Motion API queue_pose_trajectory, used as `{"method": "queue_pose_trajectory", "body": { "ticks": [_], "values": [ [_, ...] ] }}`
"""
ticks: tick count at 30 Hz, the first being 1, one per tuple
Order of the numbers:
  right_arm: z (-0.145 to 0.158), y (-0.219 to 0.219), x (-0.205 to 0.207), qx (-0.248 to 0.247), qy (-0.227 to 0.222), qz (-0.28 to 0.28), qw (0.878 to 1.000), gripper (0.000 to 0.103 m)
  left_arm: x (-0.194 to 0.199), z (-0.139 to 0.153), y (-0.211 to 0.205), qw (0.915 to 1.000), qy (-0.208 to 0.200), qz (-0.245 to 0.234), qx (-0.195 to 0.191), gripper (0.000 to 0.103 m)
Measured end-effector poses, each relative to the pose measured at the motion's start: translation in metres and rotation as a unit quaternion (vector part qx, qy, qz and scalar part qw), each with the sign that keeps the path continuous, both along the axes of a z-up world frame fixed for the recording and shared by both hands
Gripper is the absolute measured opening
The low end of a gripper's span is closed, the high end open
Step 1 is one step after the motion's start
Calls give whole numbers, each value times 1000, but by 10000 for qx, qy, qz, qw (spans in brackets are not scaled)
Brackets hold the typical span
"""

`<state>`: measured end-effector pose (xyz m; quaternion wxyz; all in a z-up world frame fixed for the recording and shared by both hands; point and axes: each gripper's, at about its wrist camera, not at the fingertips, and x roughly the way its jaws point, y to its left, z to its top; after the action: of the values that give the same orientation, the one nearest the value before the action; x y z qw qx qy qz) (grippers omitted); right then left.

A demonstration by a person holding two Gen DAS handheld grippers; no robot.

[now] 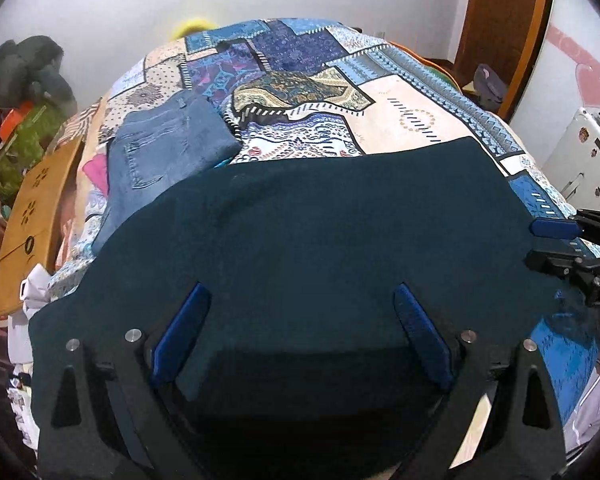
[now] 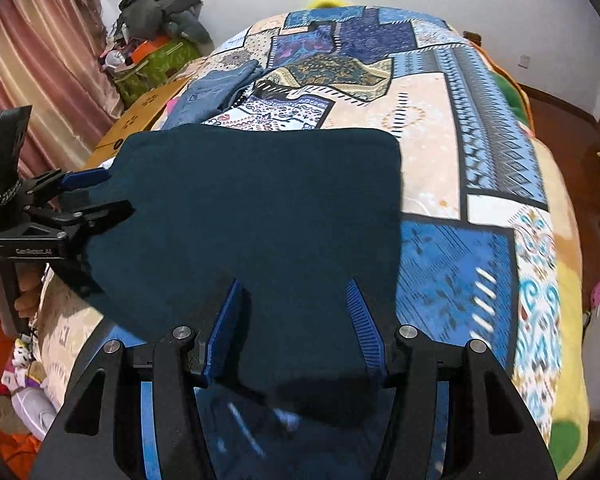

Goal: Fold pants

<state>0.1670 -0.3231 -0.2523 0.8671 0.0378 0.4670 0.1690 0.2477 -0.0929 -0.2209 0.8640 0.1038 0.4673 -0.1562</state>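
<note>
Dark teal pants (image 1: 320,240) lie spread flat on the patterned bedspread (image 1: 412,116); they also show in the right wrist view (image 2: 260,208). My left gripper (image 1: 300,292) is open, its blue fingers (image 1: 180,332) wide apart above the near part of the pants. My right gripper (image 2: 294,284) is open over the near right corner of the pants. Each gripper shows from the side in the other view, the right one (image 1: 540,242) at the pants' right edge and the left one (image 2: 100,192) at their left edge.
Folded blue jeans (image 1: 168,148) lie on the bed beyond the pants at the left; they also show in the right wrist view (image 2: 216,88). A cardboard box (image 1: 32,216) and a pile of clutter (image 1: 24,92) stand left of the bed. A wooden door (image 1: 500,24) is at the right.
</note>
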Motion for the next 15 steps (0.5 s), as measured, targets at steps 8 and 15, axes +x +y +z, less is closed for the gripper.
{"method": "queue_pose_trajectory", "body": {
  "ticks": [8, 15],
  "values": [
    [14, 8, -5, -506, -284, -367, 9976, 57, -18, 14, 34, 9978, -135, 567, -304, 95],
    [42, 30, 0, -636, -729, -128, 9952, 63, -29, 44, 94, 9870, -515, 1448, -477, 95]
  ]
}}
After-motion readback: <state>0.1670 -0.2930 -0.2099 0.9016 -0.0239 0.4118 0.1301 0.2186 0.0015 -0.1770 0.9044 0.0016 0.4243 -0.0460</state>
